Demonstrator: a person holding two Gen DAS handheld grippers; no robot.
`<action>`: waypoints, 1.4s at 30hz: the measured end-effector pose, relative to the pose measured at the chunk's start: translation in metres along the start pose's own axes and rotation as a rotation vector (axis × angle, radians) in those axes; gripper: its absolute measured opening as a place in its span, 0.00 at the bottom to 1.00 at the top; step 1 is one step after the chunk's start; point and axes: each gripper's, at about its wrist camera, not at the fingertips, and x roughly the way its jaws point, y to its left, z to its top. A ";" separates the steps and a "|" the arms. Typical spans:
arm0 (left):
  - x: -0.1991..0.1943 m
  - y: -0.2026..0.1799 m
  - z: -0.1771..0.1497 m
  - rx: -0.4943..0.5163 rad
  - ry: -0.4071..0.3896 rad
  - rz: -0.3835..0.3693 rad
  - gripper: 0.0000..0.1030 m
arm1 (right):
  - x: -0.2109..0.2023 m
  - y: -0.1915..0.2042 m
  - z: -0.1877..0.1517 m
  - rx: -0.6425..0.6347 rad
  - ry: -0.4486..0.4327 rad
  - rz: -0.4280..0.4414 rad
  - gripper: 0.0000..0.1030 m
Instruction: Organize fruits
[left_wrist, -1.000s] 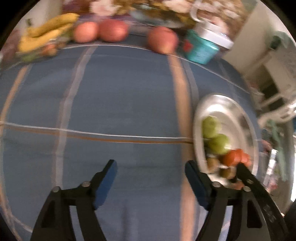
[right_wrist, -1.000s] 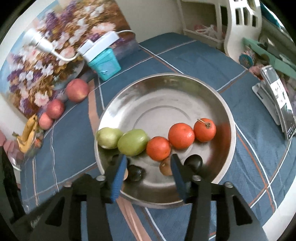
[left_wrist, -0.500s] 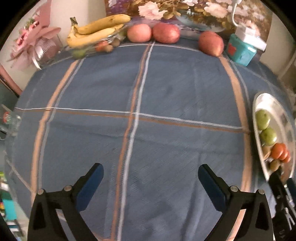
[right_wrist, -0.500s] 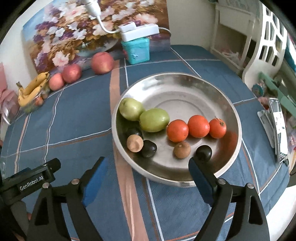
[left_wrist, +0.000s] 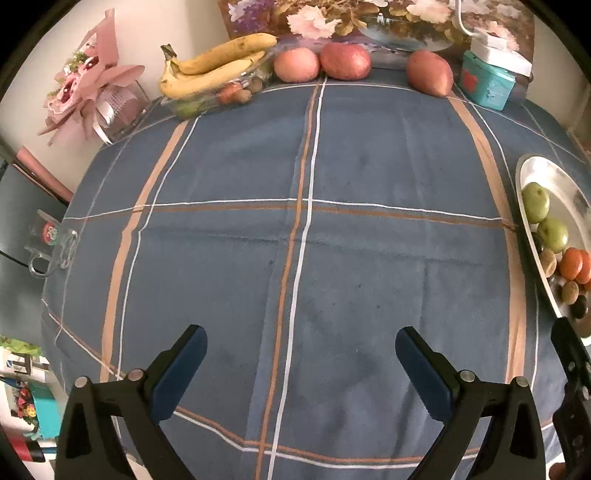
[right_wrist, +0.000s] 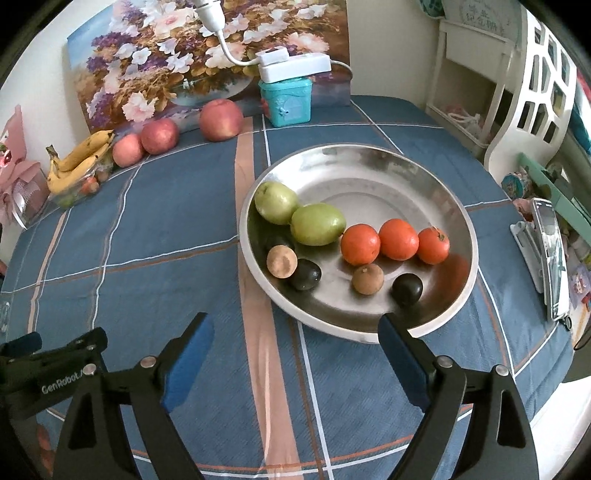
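Between the blue pads of the left hand-held gripper (left_wrist: 301, 363) lies only bare blue plaid table (left_wrist: 369, 236); its jaws have just been opening and now stand wide, released and holding nothing. The right hand-held gripper (right_wrist: 297, 338) is likewise spread and empty, its jaws having just been opening, with its right pad at the near rim of the steel dish (right_wrist: 369, 158).

From the right hand-held gripper the dish sits at about one o'clock, just beyond the fingertips, so the right hand is clearly the nearer one to it. From the left hand-held gripper the same dish lies off at three o'clock, at the frame's edge.

Inside the dish, two green fruits (right_wrist: 317, 224) touch at ten o'clock, three orange-red fruits (right_wrist: 398, 239) line up toward three o'clock, and four small brown and dark fruits (right_wrist: 367, 279) lie along the near side.

At the far table edge, around eleven o'clock from the left hand-held gripper, a clear tray holds bananas (left_wrist: 214, 66) lying crosswise over small fruits, with three apples (left_wrist: 345, 61) beside it. Those loose fruits probably come next, and the left hand looks better placed.
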 end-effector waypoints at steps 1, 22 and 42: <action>0.000 -0.001 0.001 0.000 0.000 0.000 1.00 | -0.001 0.000 -0.001 -0.002 -0.001 -0.001 0.88; -0.007 0.013 0.003 -0.082 -0.034 -0.019 1.00 | 0.000 0.000 -0.003 0.014 0.010 -0.005 0.88; -0.007 0.017 0.005 -0.105 -0.051 -0.056 1.00 | 0.006 0.002 -0.004 0.011 0.040 -0.003 0.88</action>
